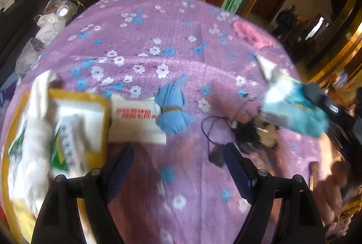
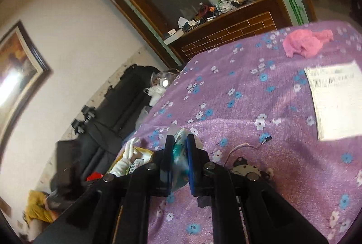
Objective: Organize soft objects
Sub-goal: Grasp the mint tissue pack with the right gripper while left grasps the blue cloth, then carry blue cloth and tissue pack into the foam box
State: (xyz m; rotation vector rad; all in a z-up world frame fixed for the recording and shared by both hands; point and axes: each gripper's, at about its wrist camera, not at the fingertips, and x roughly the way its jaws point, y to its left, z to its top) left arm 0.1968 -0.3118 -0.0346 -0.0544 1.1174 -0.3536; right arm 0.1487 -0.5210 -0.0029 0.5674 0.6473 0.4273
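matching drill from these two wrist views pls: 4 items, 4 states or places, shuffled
Items:
1. left hand-held gripper
2. right hand-held gripper
3. blue cloth bundle
4. pink cloth

States/places:
A. crumpled, far side of the purple bedspread
B. clamped on a teal packet
C. tied round with a tan band
D. jaws apart, nothing between

Pairs: 1-D, 2-B, 3-C, 4-A

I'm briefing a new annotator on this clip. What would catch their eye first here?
The purple flowered bedspread fills both views. The right gripper is shut on a crinkly blue-and-white packet, held above the bed at the right. The left gripper hangs open near a tied blue cloth bundle; a pink cloth lies far back.
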